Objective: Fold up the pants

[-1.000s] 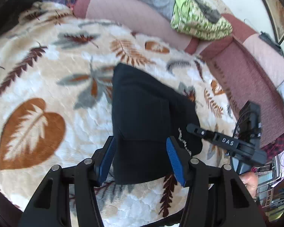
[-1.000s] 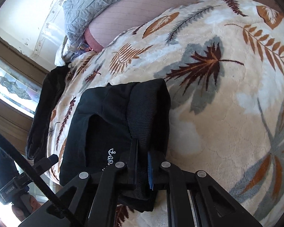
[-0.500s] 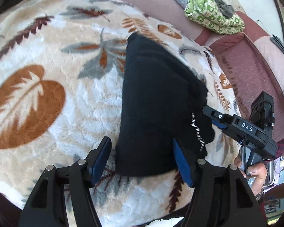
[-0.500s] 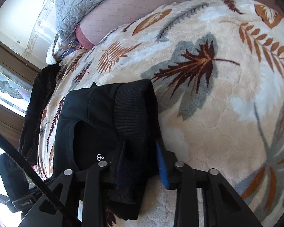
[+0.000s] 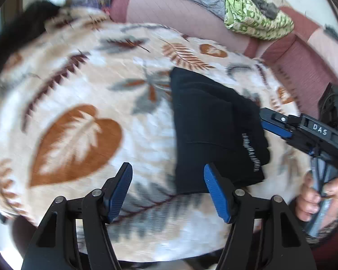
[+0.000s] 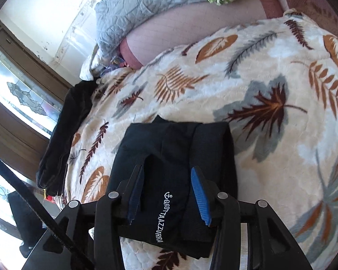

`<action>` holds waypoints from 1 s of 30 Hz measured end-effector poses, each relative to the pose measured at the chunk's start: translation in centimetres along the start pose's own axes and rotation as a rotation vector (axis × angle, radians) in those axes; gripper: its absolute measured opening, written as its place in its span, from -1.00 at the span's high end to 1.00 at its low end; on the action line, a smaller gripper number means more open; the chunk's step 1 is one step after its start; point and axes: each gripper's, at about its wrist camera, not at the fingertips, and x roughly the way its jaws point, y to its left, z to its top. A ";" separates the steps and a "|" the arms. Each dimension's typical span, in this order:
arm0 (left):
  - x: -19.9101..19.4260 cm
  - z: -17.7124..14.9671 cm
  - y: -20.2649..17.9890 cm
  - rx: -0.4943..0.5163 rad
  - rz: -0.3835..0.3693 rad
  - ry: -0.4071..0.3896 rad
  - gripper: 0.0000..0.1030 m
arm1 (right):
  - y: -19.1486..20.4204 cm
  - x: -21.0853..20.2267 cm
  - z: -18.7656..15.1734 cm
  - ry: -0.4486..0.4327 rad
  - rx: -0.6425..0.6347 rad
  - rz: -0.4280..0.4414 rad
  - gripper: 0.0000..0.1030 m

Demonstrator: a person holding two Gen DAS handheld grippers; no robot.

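Observation:
The black pants (image 5: 211,126) lie folded into a compact rectangle on the leaf-patterned blanket (image 5: 83,135); white lettering shows on one edge. In the right wrist view the pants (image 6: 175,153) lie just ahead of my fingers. My left gripper (image 5: 166,191) is open and empty, over the blanket at the fold's near-left edge. My right gripper (image 6: 166,193) is open, its jaws spread just above the near end of the fold, holding nothing. The right gripper also shows in the left wrist view (image 5: 279,126) at the fold's right edge.
A pink quilted sofa back (image 5: 182,20) runs behind the blanket, with a grey quilt (image 6: 142,6) and a green patterned cloth (image 5: 254,15) on it. A pile of dark clothes (image 6: 63,135) lies at the blanket's far edge by the window.
My right gripper has opened and let go of the pants' edge. My left gripper has pulled back and to the left, off the fold. The pants now rest flat.

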 end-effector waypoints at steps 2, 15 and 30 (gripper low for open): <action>-0.4 0.0 -0.3 0.031 0.080 -0.026 -0.39 | -0.2 0.5 -0.7 0.011 0.011 -0.007 0.07; 0.5 -0.3 -1.8 0.143 0.190 -0.016 -0.39 | -3.0 -2.3 -4.4 -0.033 0.019 -0.149 -0.22; 0.6 -0.5 -1.3 0.109 0.166 0.010 -0.40 | -5.8 -2.5 -5.3 -0.021 0.113 -0.133 -0.29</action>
